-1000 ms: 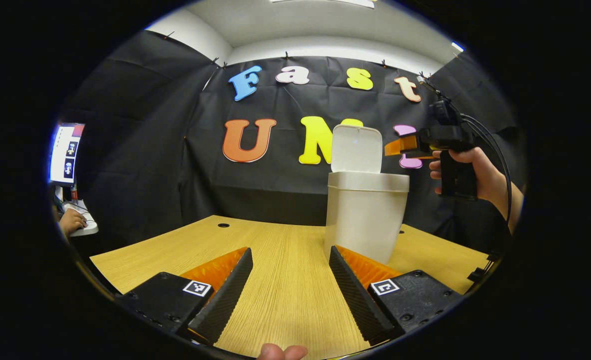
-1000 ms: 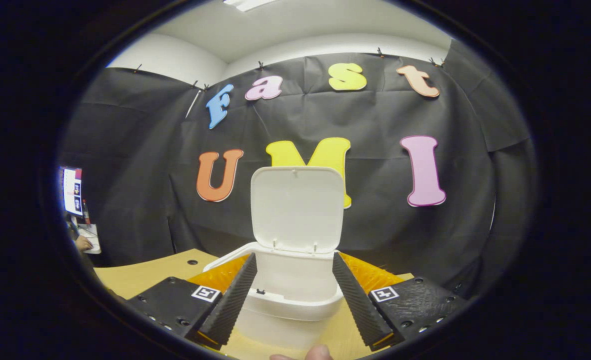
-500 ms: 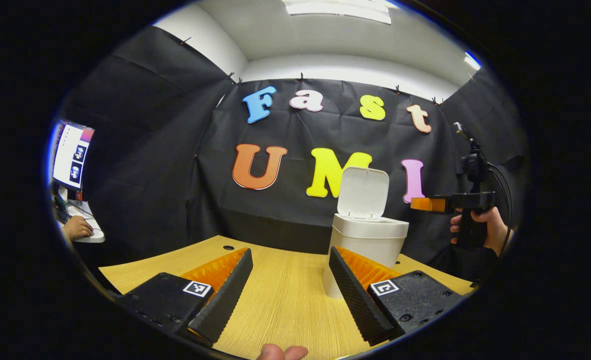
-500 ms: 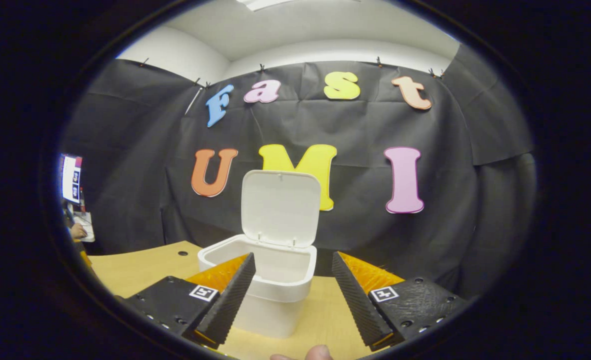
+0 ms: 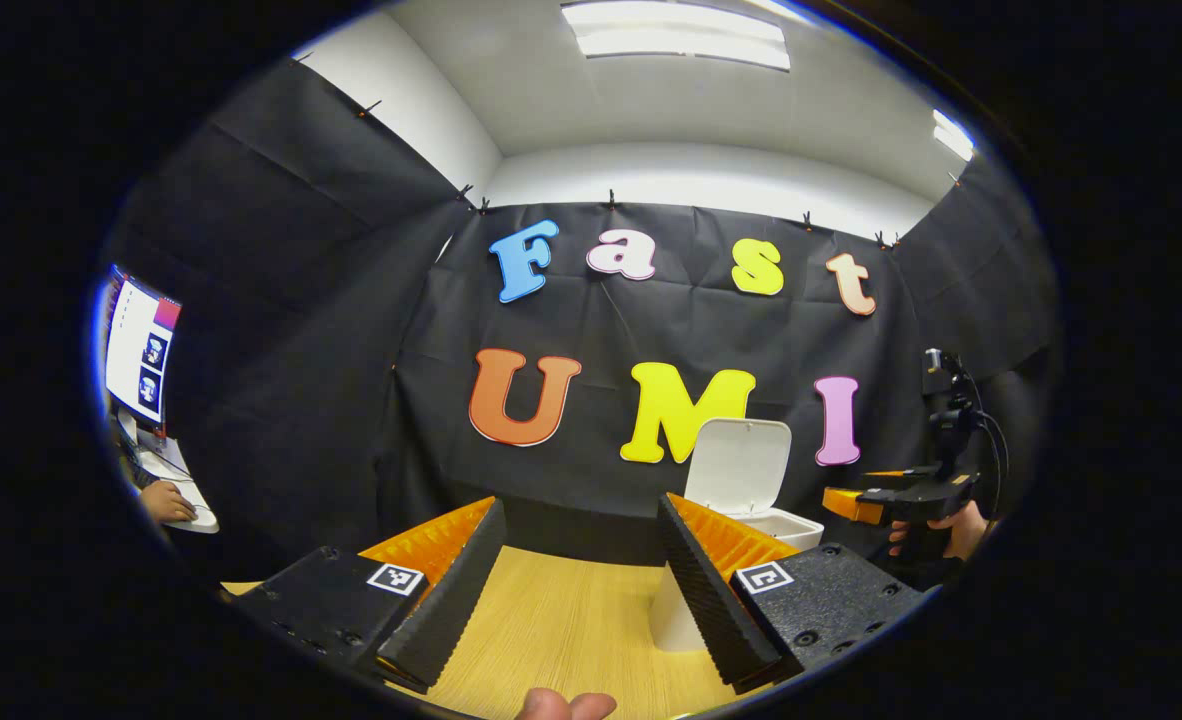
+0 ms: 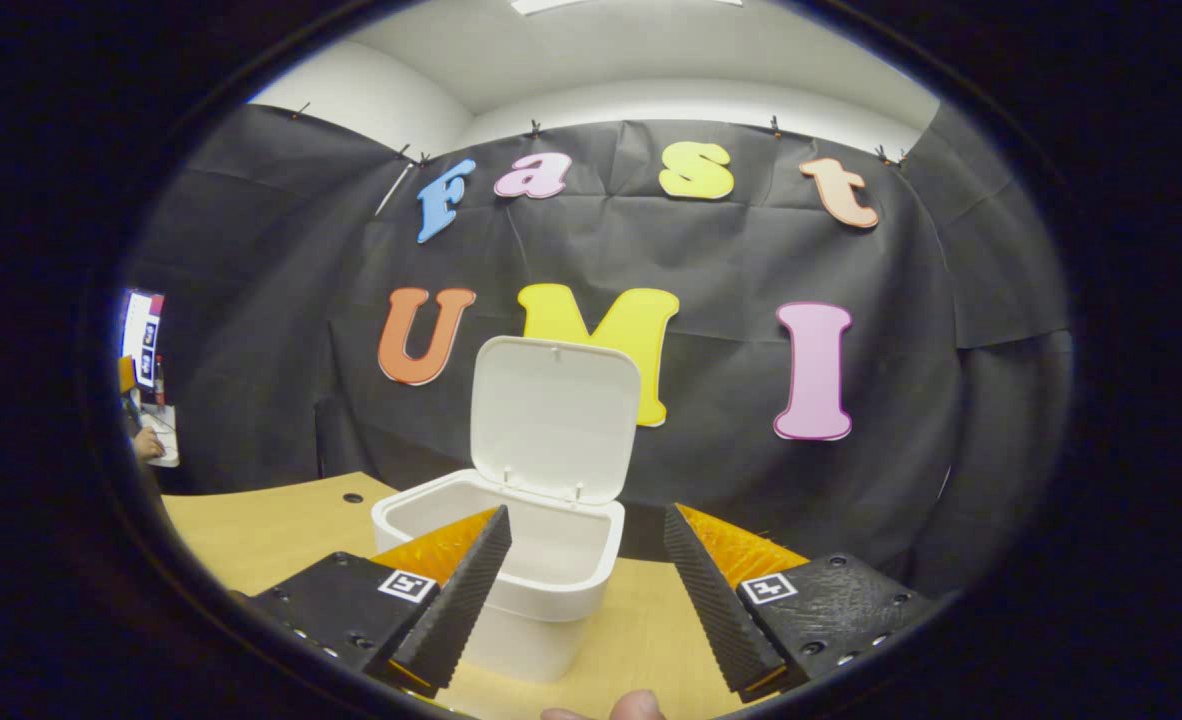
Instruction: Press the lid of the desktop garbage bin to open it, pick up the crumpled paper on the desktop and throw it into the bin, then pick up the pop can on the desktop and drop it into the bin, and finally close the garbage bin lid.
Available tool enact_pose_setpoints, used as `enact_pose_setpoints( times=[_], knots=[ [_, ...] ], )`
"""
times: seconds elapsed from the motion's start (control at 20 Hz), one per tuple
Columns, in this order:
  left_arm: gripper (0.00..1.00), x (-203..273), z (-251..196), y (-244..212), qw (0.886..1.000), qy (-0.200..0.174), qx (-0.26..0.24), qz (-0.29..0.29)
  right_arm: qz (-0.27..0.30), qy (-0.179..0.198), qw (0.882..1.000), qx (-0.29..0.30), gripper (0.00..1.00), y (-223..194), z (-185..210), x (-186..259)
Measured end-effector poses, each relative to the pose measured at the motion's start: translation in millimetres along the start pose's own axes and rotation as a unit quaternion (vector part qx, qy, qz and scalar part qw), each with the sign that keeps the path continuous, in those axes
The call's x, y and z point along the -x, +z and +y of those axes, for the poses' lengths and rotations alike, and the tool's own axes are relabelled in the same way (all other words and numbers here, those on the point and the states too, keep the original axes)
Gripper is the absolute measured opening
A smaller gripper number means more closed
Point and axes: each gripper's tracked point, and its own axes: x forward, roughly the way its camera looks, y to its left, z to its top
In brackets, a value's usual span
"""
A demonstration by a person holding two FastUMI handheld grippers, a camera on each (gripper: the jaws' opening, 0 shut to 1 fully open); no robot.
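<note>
- Left tool (image 5: 581, 590) has its fingers spread wide apart with nothing between them, sitting over the wooden counter (image 5: 561, 620) and aimed at the black booth wall.
- Right tool (image 6: 586, 590) is spread apart too, nothing gripped, hanging in front of the bin.
- In the left gripper view you can also spot the right tool off to the right edge, near the bin, with a hand (image 5: 956, 530) around its grip. From that angle I can't tell how far apart its fingers are.
- The white garbage bin (image 6: 511, 570) stands on the counter close to the back wall, and its lid (image 6: 554, 418) is flipped up, standing roughly upright off the rear hinge. What shows of the inside looks plain white.
- In the left gripper view the bin (image 5: 751, 530) is partly hidden behind the left tool's right-hand finger.
- Far left there's a monitor (image 5: 139, 345) and someone's hand (image 5: 166, 500) resting by it.
</note>
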Motion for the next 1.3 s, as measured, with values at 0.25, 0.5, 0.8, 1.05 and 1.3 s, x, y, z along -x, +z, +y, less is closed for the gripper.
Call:
enact_pose_setpoints(
  times=[0.25, 0.5, 0.8, 1.05, 1.3],
  knots=[
    [0.97, -16.3, -21.3, 0.1, 0.999, -0.026, -0.009, 0.017, -0.014, 0.001, 1.0, -0.015, 0.94, 35.5, -0.8, -19.9],
    [0.98, -16.9, -43.7, -21.8, 0.997, -0.056, -0.013, 0.05, -0.04, 0.002, 0.999, -0.024, 0.92, 77.8, 4.5, -48.3],
    [0.98, -0.8, -44.2, -39.8, 0.996, -0.062, -0.034, 0.059, -0.051, 0.012, 0.998, -0.046, 0.94, 109.3, 26.2, -107.6],
    [0.98, 13.4, -49.8, -56.4, 0.994, -0.07, -0.058, 0.055, -0.073, 0.013, 0.995, -0.067, 0.96, 134.3, 40.5, -142.4],
    [0.98, 26.9, -62.3, -77.0, 0.992, -0.09, -0.068, 0.059, -0.088, 0.013, 0.994, -0.068, 0.94, 142.7, 49.7, -170.6]
  ],
)
